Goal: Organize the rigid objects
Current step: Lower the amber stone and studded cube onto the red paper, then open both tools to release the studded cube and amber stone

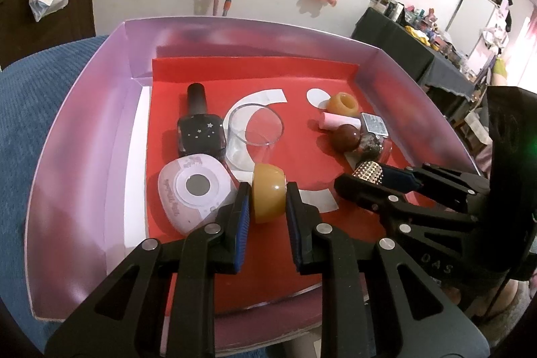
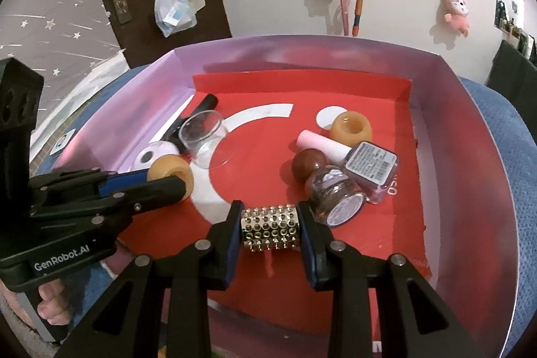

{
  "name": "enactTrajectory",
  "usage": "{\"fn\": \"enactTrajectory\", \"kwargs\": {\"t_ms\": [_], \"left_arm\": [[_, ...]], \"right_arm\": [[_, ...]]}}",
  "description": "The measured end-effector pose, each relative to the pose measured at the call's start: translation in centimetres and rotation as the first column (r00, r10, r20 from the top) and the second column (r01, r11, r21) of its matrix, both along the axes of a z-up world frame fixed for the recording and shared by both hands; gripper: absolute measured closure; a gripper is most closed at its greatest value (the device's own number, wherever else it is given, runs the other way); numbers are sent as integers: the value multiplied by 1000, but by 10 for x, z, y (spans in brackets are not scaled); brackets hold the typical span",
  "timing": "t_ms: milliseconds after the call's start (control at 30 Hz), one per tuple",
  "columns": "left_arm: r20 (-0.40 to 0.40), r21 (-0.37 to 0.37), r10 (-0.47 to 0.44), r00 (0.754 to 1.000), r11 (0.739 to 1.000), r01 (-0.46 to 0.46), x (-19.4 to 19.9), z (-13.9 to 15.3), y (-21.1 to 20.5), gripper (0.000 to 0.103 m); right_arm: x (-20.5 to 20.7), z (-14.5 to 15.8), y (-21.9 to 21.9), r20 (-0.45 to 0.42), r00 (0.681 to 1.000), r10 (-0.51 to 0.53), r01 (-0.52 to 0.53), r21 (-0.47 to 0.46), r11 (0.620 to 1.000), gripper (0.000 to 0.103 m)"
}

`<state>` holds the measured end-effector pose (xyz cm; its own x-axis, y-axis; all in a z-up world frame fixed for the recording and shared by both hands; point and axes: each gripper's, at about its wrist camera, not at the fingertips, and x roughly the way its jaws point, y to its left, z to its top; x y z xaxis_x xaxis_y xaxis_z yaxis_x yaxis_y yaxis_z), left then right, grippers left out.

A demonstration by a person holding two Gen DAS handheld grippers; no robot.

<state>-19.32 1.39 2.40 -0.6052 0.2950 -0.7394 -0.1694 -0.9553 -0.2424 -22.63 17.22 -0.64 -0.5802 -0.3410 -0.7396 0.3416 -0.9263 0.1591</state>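
Left claw (image 1: pixel 267 197) is clenched on an amber ring (image 1: pixel 268 192), pads on its flat faces, low over the red liner of the pink box (image 1: pixel 84 130). Right claw (image 2: pixel 270 225) grips a studded gold cylinder (image 2: pixel 270 226) by its ends. Both look light, stiff and smooth, so probably slippery. The nearby glass cup (image 1: pixel 255 131) looks fragile.

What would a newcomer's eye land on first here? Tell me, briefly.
Two black grippers over a lilac box with a red floor: the left gripper clamps an amber ring, the right gripper clamps a gold studded cylinder. Beyond them lie a clear glass cup on its side and a cluster of small bottles at the right.
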Motion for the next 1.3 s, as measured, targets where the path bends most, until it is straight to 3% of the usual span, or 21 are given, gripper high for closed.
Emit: {"fn": "enactTrajectory", "kwargs": {"t_ms": [1300], "left_arm": [[2,-16,4,1000,1000,-3,-1,0,0,84]], "right_arm": [[1,0,1,11,1000,-5,5,-6,1000,68]]}}
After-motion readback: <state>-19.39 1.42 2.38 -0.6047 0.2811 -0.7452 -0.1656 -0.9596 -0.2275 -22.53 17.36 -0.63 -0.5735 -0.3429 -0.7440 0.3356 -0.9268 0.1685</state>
